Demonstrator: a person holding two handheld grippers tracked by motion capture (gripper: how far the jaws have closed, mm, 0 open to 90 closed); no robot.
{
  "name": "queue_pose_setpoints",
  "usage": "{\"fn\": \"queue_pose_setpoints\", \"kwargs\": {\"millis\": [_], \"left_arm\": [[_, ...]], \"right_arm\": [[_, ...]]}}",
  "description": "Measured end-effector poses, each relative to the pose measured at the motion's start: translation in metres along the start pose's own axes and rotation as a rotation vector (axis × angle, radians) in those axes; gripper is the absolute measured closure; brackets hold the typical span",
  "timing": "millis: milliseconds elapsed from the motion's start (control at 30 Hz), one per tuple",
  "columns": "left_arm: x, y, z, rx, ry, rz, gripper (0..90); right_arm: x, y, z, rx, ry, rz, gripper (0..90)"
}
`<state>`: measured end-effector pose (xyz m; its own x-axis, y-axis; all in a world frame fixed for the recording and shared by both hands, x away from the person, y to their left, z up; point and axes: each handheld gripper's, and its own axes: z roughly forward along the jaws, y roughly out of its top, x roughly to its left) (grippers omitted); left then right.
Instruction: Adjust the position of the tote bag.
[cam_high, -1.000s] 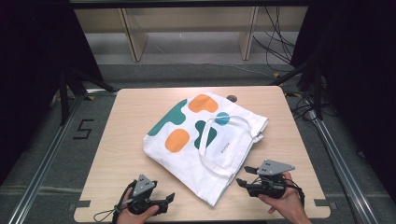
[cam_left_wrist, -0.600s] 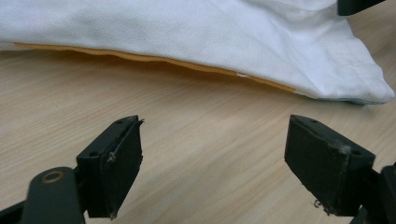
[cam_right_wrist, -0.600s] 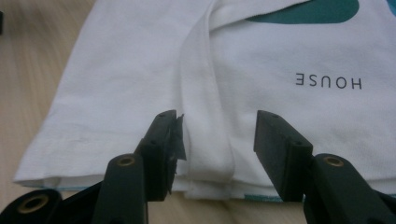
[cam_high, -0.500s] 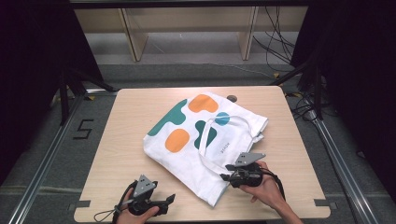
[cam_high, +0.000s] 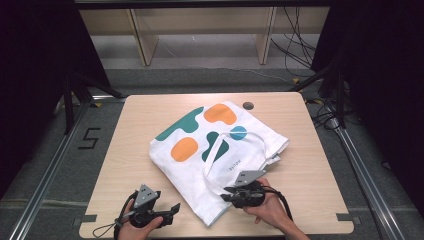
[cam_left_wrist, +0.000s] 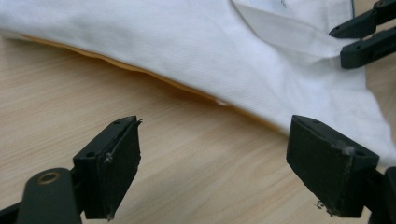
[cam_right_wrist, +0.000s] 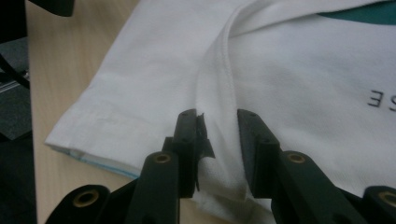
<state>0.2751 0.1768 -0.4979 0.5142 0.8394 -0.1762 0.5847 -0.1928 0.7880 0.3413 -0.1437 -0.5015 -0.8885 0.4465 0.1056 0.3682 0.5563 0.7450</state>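
A white tote bag (cam_high: 220, 150) with orange and green shapes lies on a wooden table (cam_high: 130, 145); the right gripper (cam_high: 231, 191) rests on its strap (cam_high: 212, 162), the left gripper (cam_high: 172, 208) beside it.

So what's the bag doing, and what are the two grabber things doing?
Tote bag: lying flat on the table, colourful print facing up.
Handle strap: between the right gripper's jaws, not pinched tight yet.
Right gripper: partly open around the strap.
Left gripper: wide open, holding nothing, beside the bag's edge.
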Motion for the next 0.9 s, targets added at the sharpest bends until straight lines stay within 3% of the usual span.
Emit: {"fn": "queue_pose_setpoints", "kwargs": {"millis": [33, 67, 100, 133, 200, 233, 300, 433, 500, 533, 567, 600, 633, 700, 767, 833, 867, 900], "left_arm": [[0.001, 0.0, -0.002, 0.018, 0.001, 0.012, 17.0], [-0.001, -0.001, -0.002, -0.007, -0.001, -0.013, 17.0], [-0.001, -0.001, -0.003, -0.005, -0.001, -0.004, 17.0], [-0.001, -0.001, -0.004, 0.003, 0.001, 0.022, 16.9], [-0.003, 0.0, -0.006, 0.052, 0.036, 0.118, 16.6], [-0.005, 0.0, -0.006, 0.051, 0.032, 0.14, 16.6], [-0.006, 0.0, -0.008, 0.058, -0.013, 0.121, 16.6], [-0.007, -0.002, -0.009, 0.061, 0.002, 0.128, 16.6], [-0.007, -0.003, -0.012, 0.05, -0.002, 0.119, 16.4], [-0.007, -0.003, -0.013, 0.059, 0.004, 0.137, 16.3], [-0.007, -0.005, -0.014, 0.058, 0.002, 0.136, 16.3], [-0.009, -0.006, -0.014, 0.053, 0.005, 0.129, 16.3], [-0.009, -0.007, -0.015, 0.058, -0.003, 0.151, 16.1], [-0.013, -0.009, -0.014, 0.07, -0.01, 0.149, 15.9], [-0.017, -0.011, -0.012, 0.087, -0.016, 0.176, 15.5], [-0.022, -0.013, -0.011, 0.1, -0.017, 0.204, 15.1], [-0.024, -0.013, -0.01, 0.108, -0.01, 0.218, 15.0], [-0.024, -0.014, -0.009, 0.124, -0.004, 0.239, 15.0]], "right_arm": [[0.0, 0.0, 0.0, 0.0, 0.0, 0.0, 70.7], [0.01, 0.007, 0.01, -0.011, 0.016, -0.001, 71.3], [0.01, 0.007, 0.01, -0.011, 0.016, -0.001, 71.3], [0.014, 0.012, 0.015, -0.001, 0.023, -0.029, 71.8], [0.022, 0.019, 0.026, 0.004, 0.036, -0.076, 72.9], [0.026, 0.022, 0.032, -0.005, 0.038, -0.077, 73.8], [0.031, 0.028, 0.041, -0.004, 0.055, -0.088, 75.2], [0.039, 0.036, 0.057, 0.005, 0.092, -0.101, 75.6], [0.04, 0.039, 0.057, 0.005, 0.099, -0.099, 71.8], [0.036, 0.041, 0.047, -0.002, 0.084, -0.07, 59.4], [0.036, 0.041, 0.047, -0.002, 0.084, -0.07, 59.4], [0.033, 0.042, 0.04, -0.026, 0.065, -0.063, 53.8], [0.024, 0.044, 0.02, -0.063, 0.053, -0.014, 47.6], [0.019, 0.044, 0.01, -0.09, 0.05, 0.006, 46.2], [0.006, 0.041, -0.01, -0.117, 0.006, 0.021, 43.7], [-0.006, 0.035, -0.028, -0.157, -0.027, 0.067, 43.3], [-0.018, 0.027, -0.043, -0.174, -0.077, 0.096, 42.8], [-0.018, 0.027, -0.043, -0.174, -0.077, 0.096, 42.8]]}}
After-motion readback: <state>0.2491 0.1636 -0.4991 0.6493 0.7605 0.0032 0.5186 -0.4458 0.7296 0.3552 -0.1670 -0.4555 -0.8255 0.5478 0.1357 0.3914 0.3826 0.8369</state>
